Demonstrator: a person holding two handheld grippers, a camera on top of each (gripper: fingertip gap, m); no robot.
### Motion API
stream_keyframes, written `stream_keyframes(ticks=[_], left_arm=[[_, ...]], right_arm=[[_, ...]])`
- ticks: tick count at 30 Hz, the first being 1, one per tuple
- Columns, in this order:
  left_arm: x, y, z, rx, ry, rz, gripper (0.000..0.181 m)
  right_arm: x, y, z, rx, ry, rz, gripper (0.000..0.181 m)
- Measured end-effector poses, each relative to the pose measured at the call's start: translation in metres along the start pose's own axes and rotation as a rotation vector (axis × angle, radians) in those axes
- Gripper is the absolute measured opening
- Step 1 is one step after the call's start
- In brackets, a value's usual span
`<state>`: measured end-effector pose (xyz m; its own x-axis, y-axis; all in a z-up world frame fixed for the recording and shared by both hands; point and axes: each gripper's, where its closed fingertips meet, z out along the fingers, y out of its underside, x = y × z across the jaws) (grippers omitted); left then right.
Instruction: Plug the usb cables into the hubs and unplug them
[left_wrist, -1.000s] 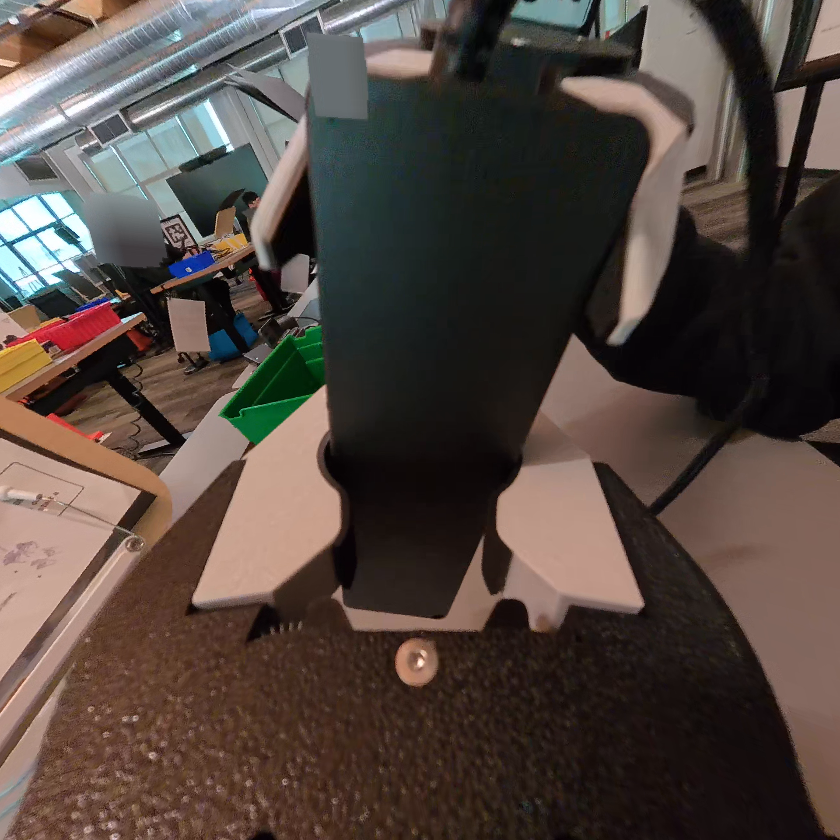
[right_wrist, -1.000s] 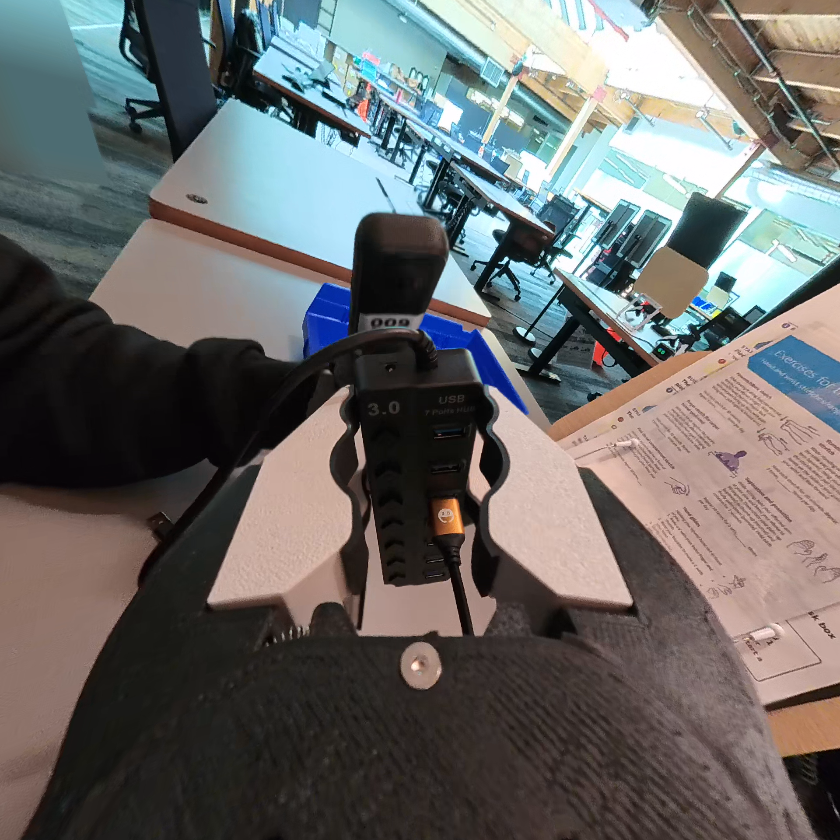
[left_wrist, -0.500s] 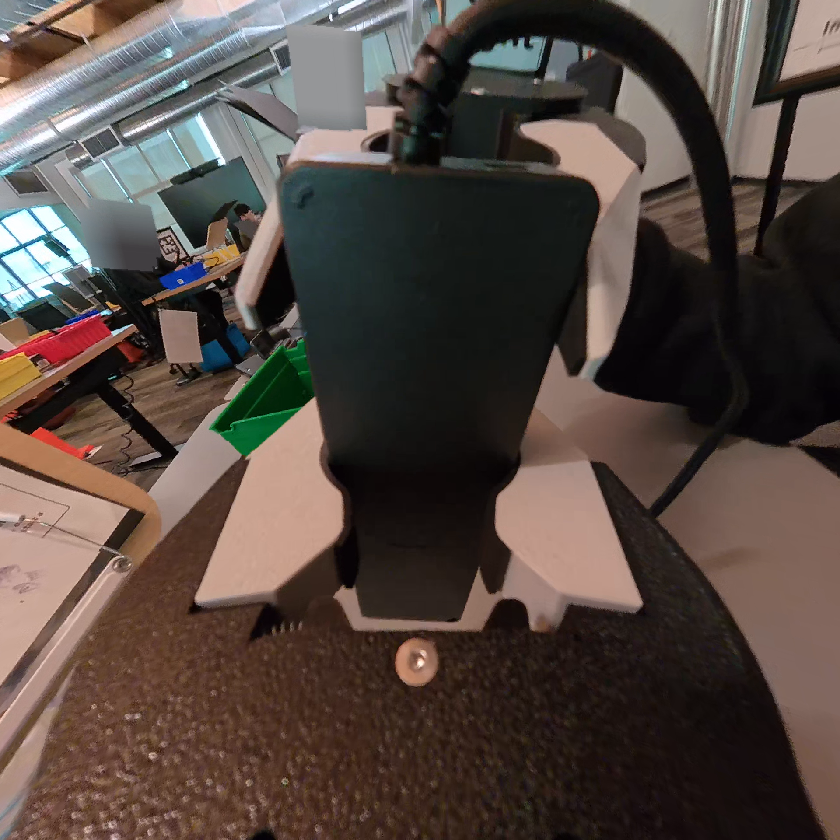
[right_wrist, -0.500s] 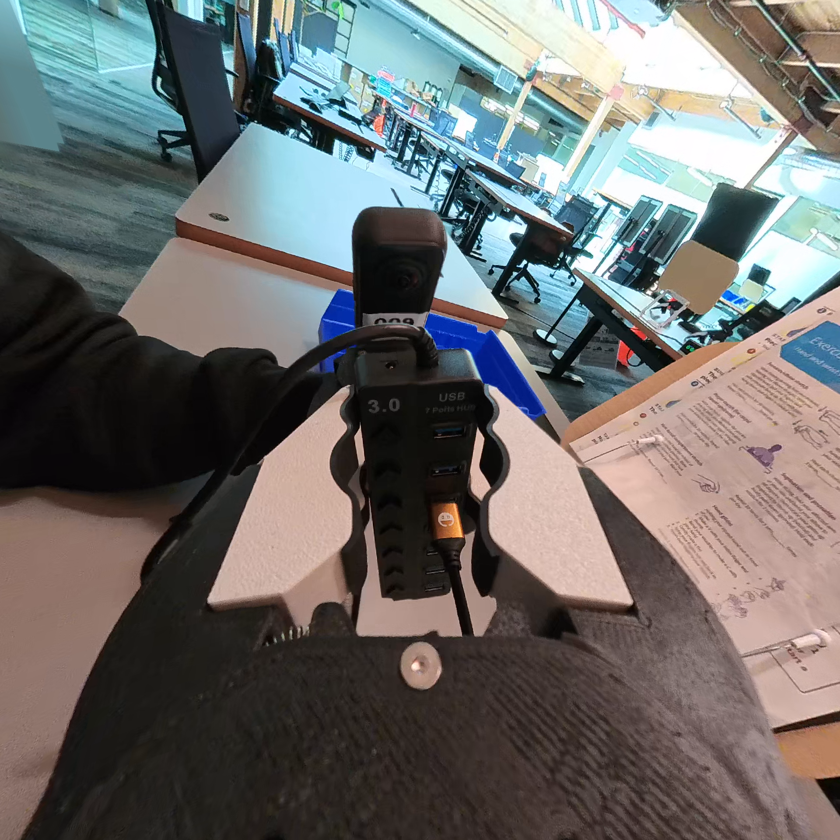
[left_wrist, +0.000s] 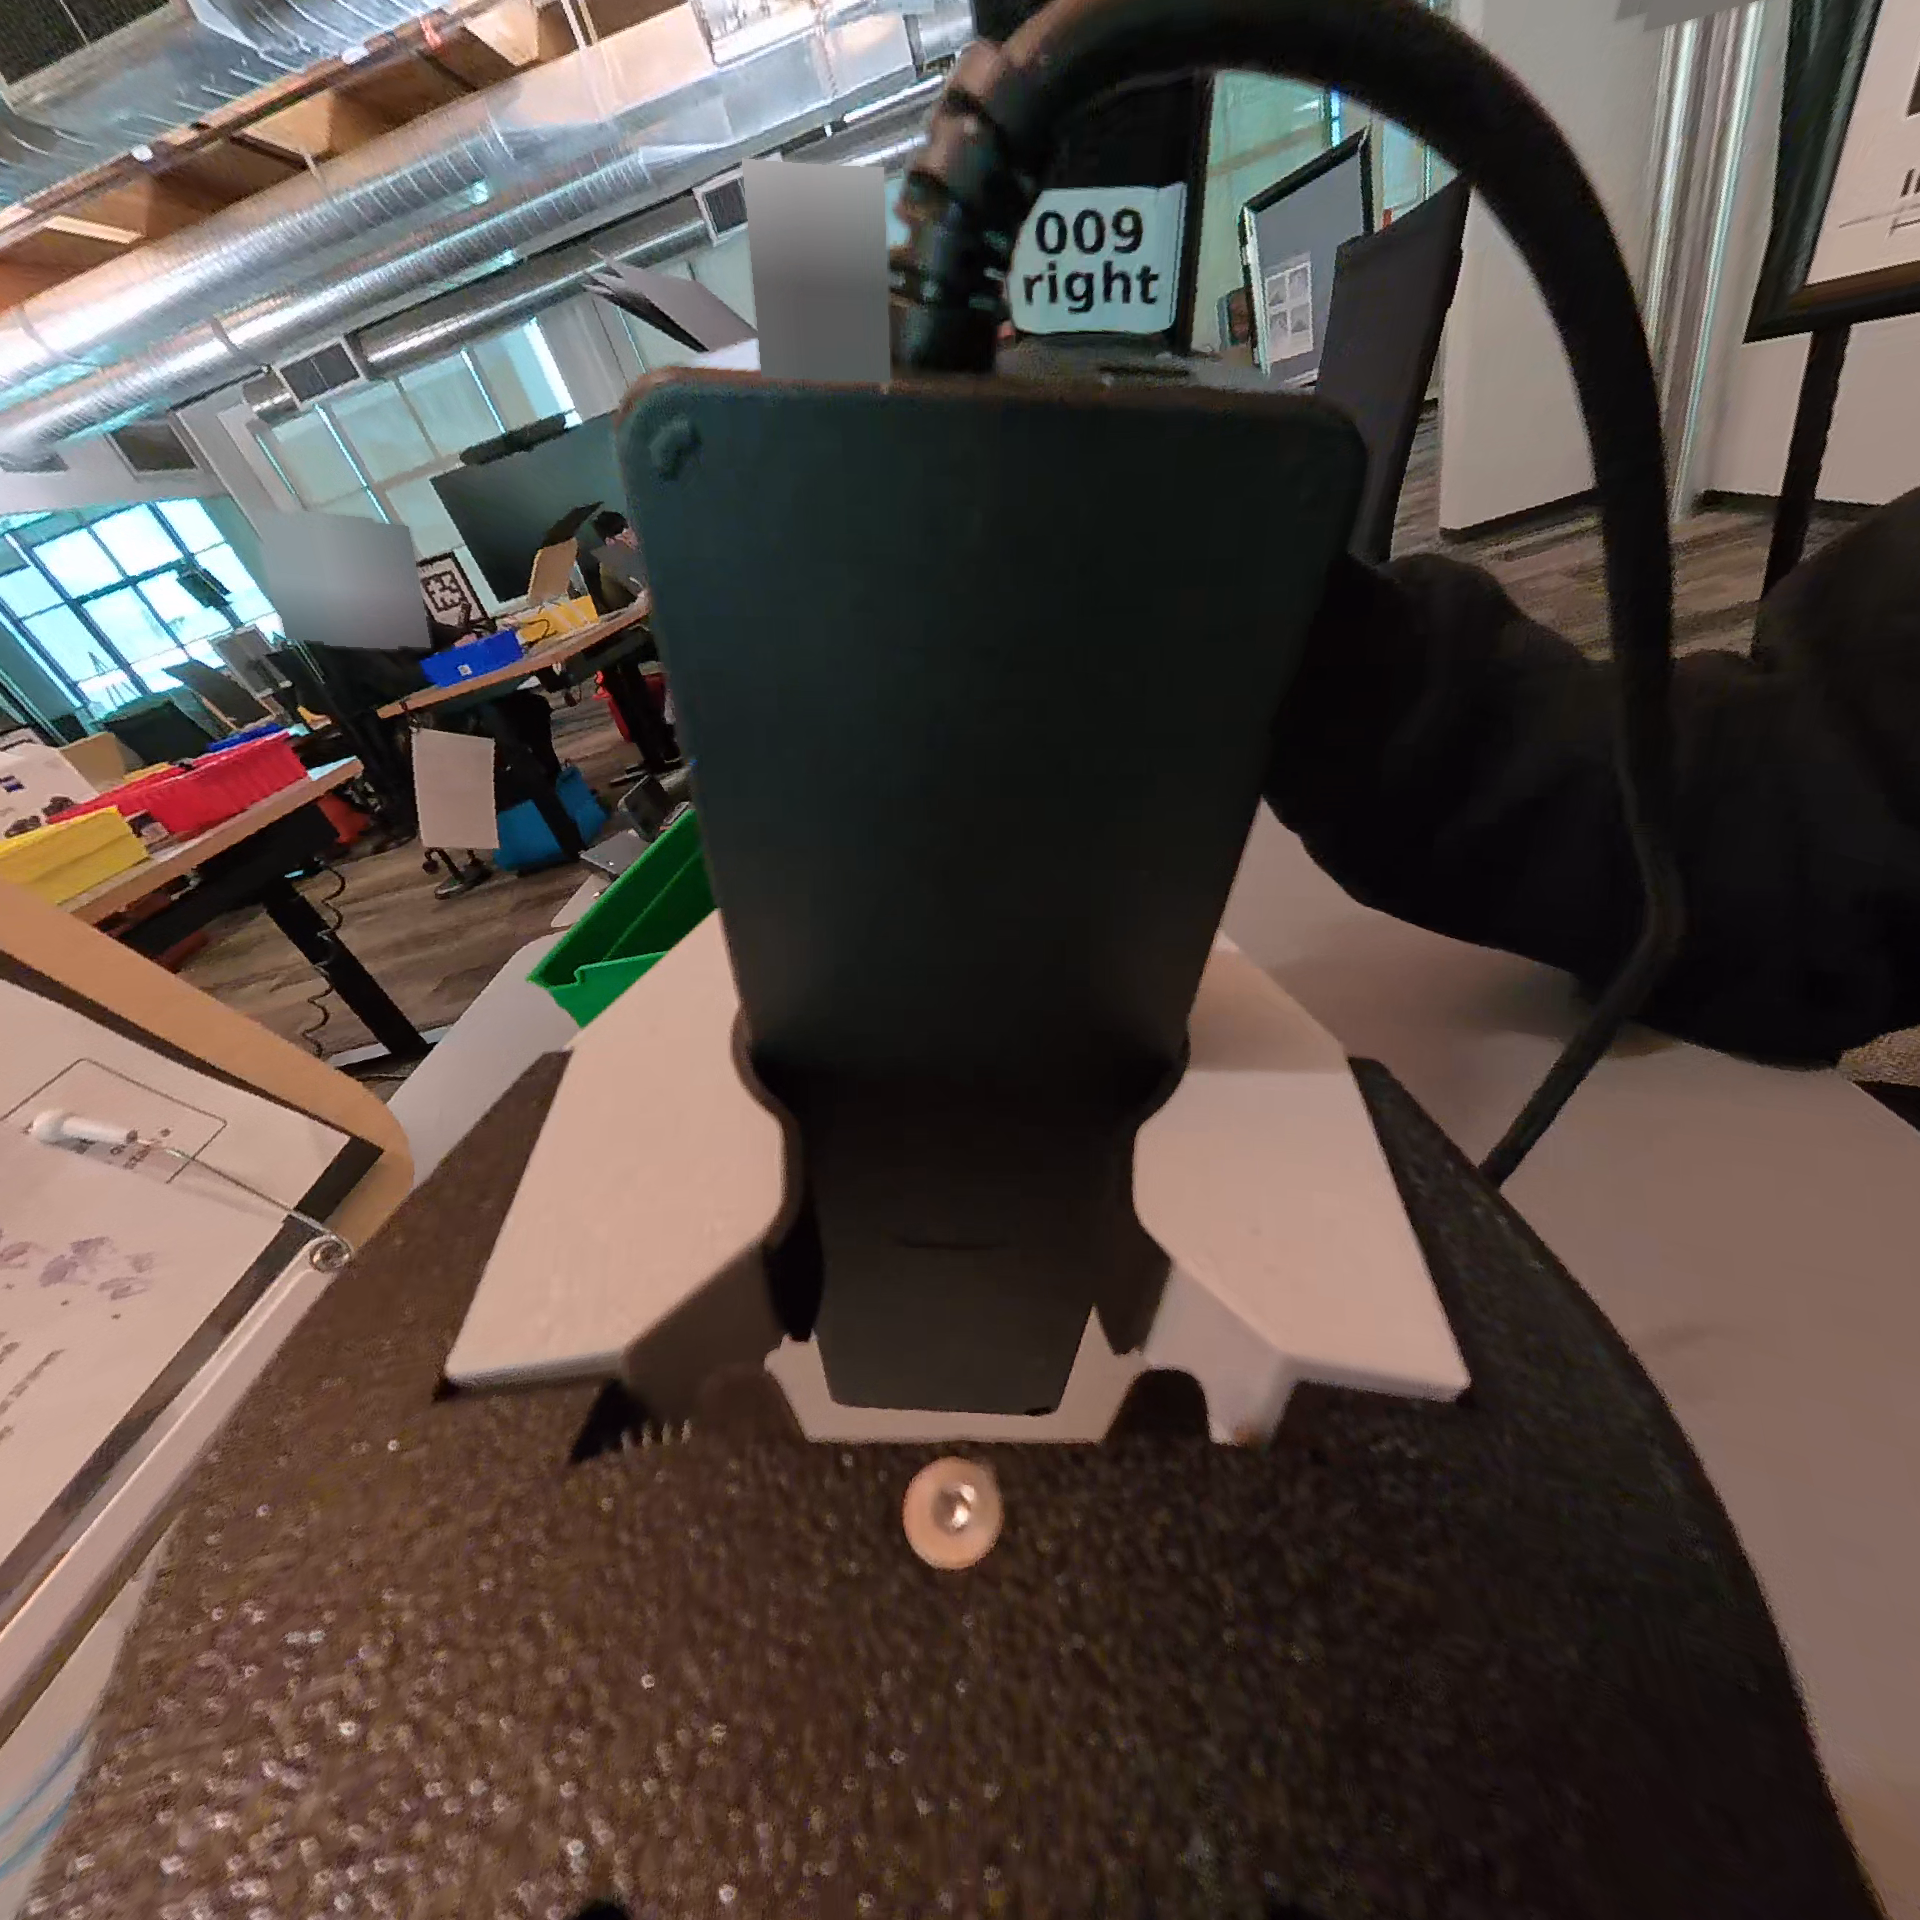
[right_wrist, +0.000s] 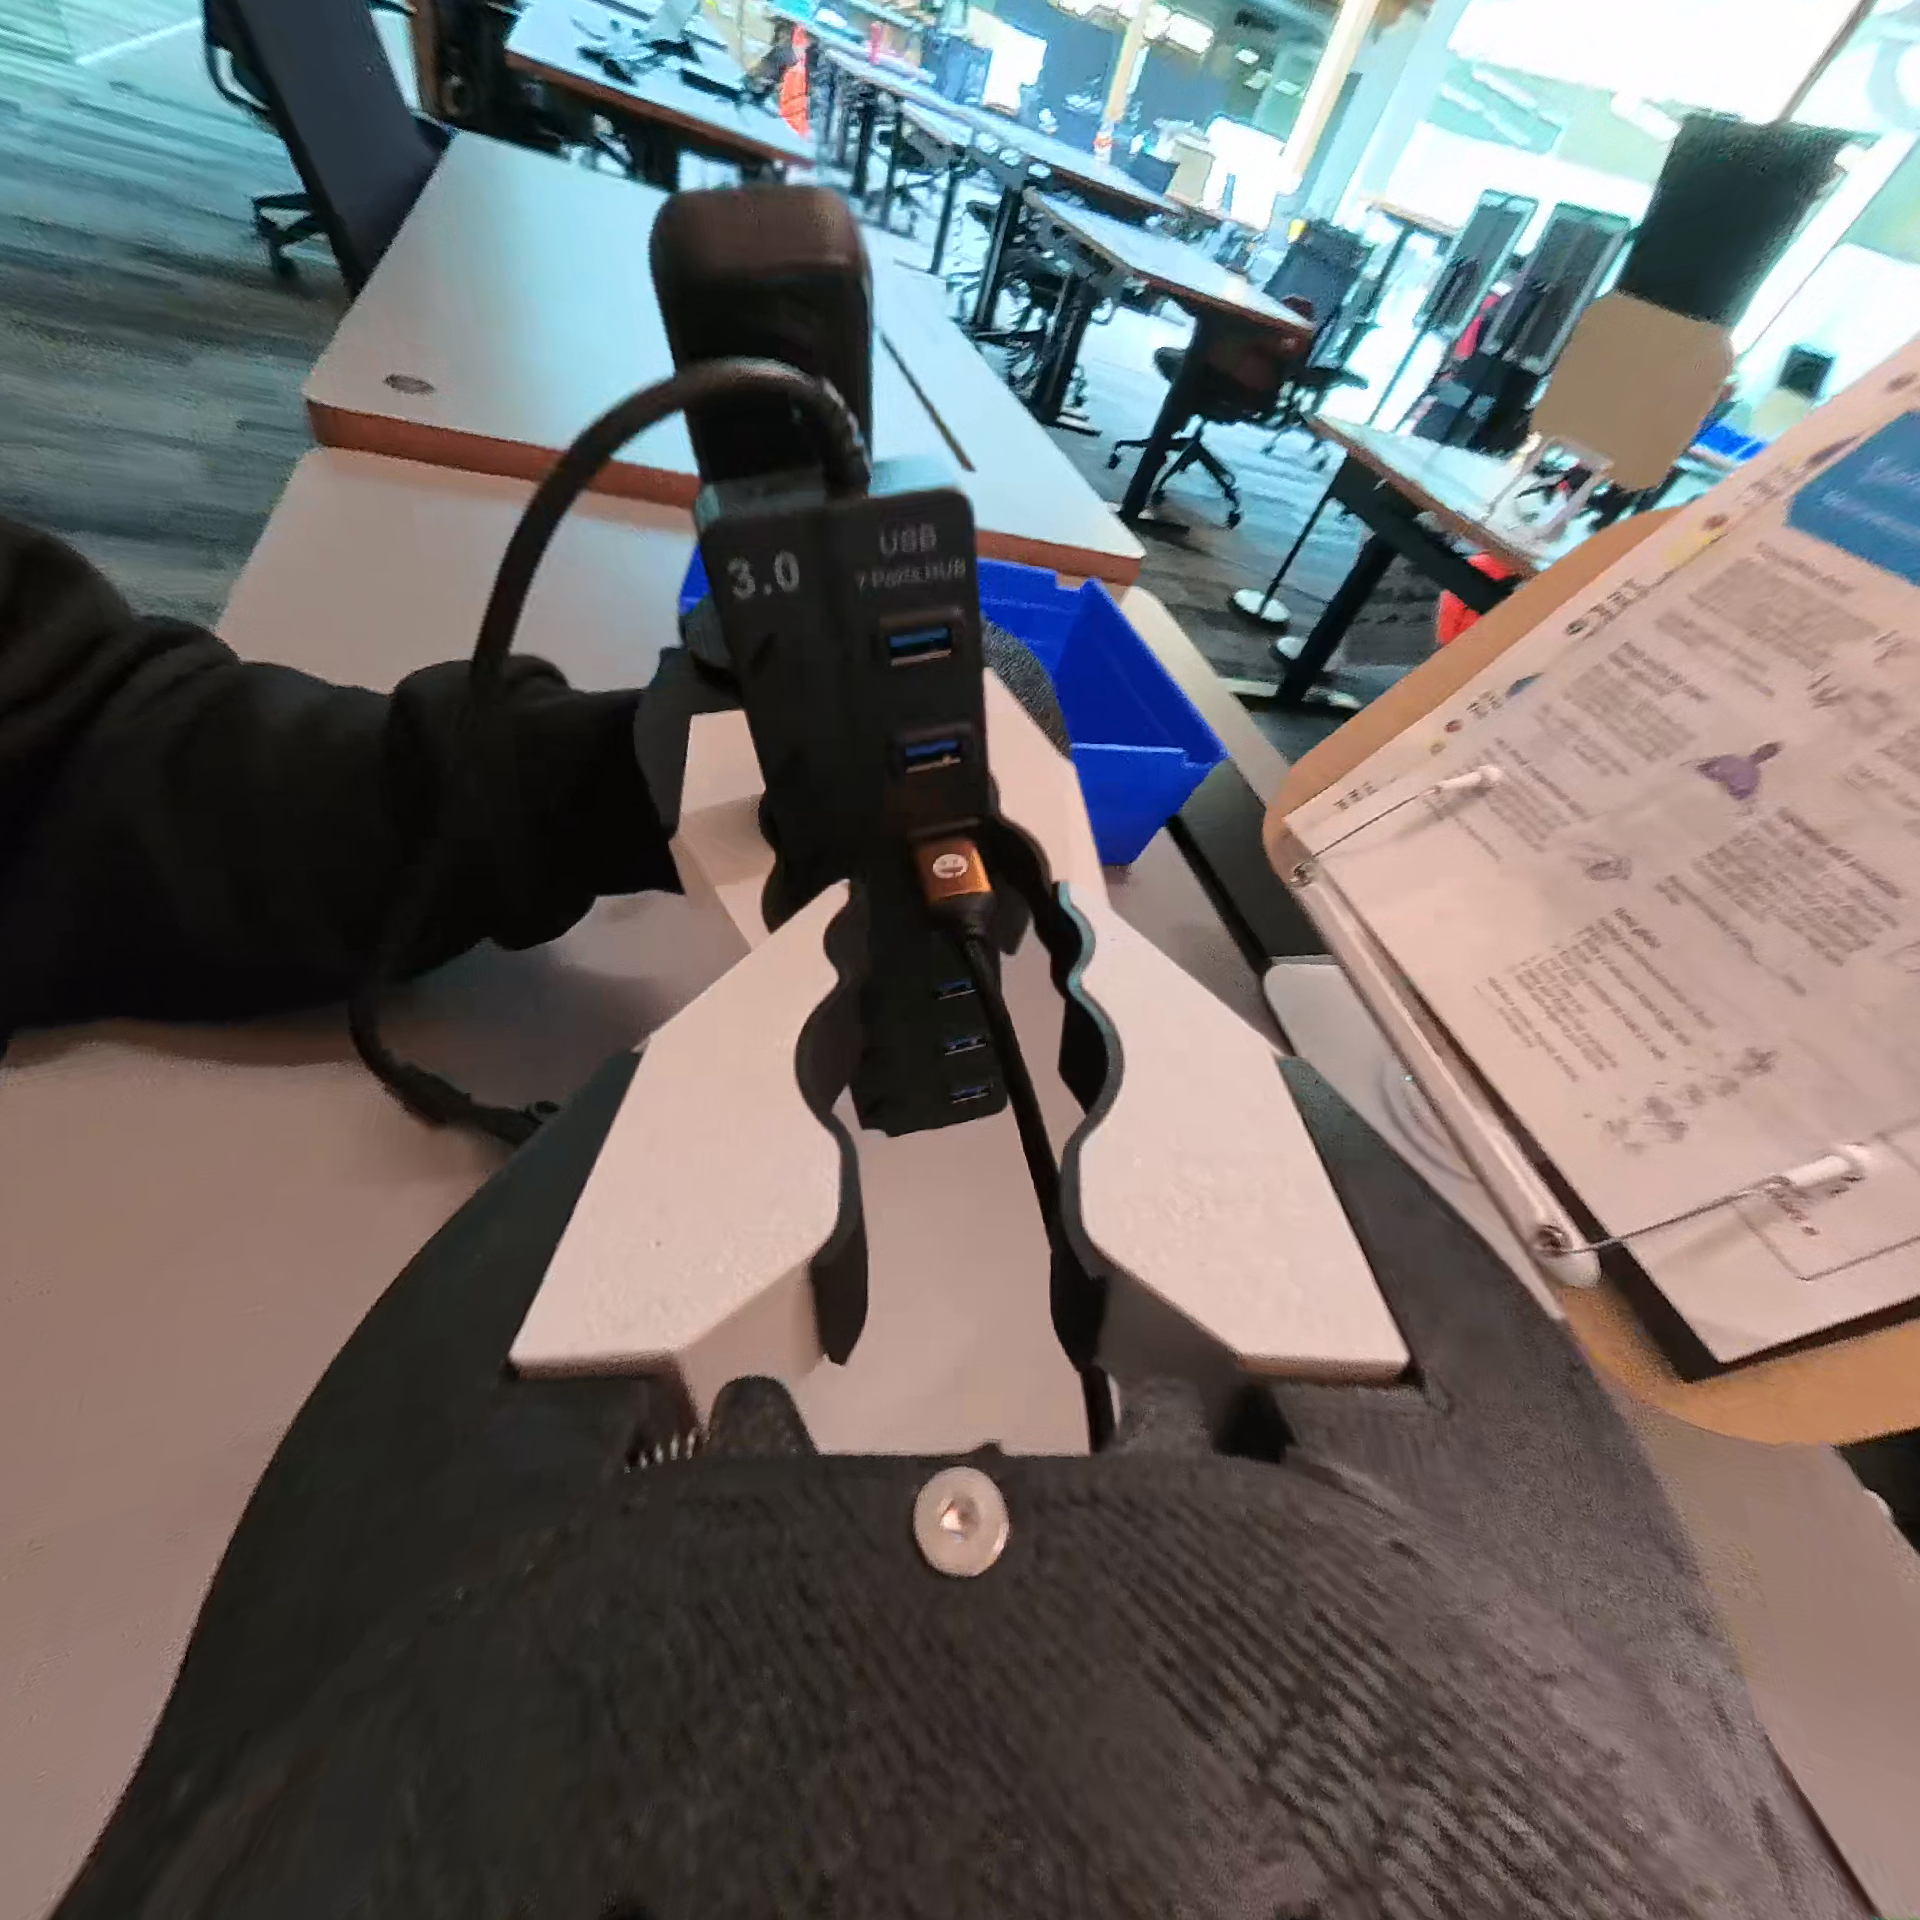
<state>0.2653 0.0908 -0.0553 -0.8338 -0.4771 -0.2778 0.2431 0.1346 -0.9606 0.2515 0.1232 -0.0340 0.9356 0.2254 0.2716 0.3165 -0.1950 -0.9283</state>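
So the left gripper (left_wrist: 961, 1164) is clamping hard on the long black plastic USB hub (left_wrist: 982, 727); in the left wrist view the hub's plain back is filling the centre of the frame, standing upright between the white fingers (left_wrist: 665, 1174), and its thick black cord (left_wrist: 1600, 540) is arching out of the top edge and dropping down the right side of the frame to the white tabletop (left_wrist: 1714, 1247). In the right wrist view the same hub (right_wrist: 883, 790) is showing its port side, slightly tilted, in the middle of the frame; the orange-and-black USB plug (right_wrist: 948, 871) is sitting in the third port from the top, with its thin black cable (right_wrist: 1023, 1122) running down between the right gripper's white fingers (right_wrist: 1195, 1143); the right gripper (right_wrist: 961, 997) is spread open, fingers either side of the hub's lower end and not pinching it. A black sleeve (right_wrist: 260, 810) is coming in from the left of that frame; a blue plastic bin (right_wrist: 1122, 717) is sitting right of the hub, and a printed sheet on a clear stand (right_wrist: 1662, 935) is leaning at the right edge. In the left wrist view a green plastic bin (left_wrist: 623, 935) is poking out left of the hub.
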Motion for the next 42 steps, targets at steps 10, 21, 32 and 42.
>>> stream_keyframes(ticks=[10, 21, 32, 42], left_arm=[[0.002, 0.007, 0.003, -0.01, 0.015, 0.0, 0.061], [-0.013, 0.003, -0.014, 0.071, -0.029, -0.053, 0.061], [-0.026, -0.015, -0.037, 0.091, -0.099, -0.069, 0.061], [-0.017, -0.015, -0.026, 0.048, -0.068, -0.041, 0.06]], right_arm=[[-0.001, 0.01, 0.011, -0.021, -0.04, 0.037, 0.014], [0.015, 0.033, -0.011, -0.211, 0.042, 0.027, 0.014], [0.107, -0.003, -0.224, 0.126, 0.842, -0.006, 0.013], [0.147, 0.044, -0.287, 0.05, 1.224, 0.006, 0.013]])
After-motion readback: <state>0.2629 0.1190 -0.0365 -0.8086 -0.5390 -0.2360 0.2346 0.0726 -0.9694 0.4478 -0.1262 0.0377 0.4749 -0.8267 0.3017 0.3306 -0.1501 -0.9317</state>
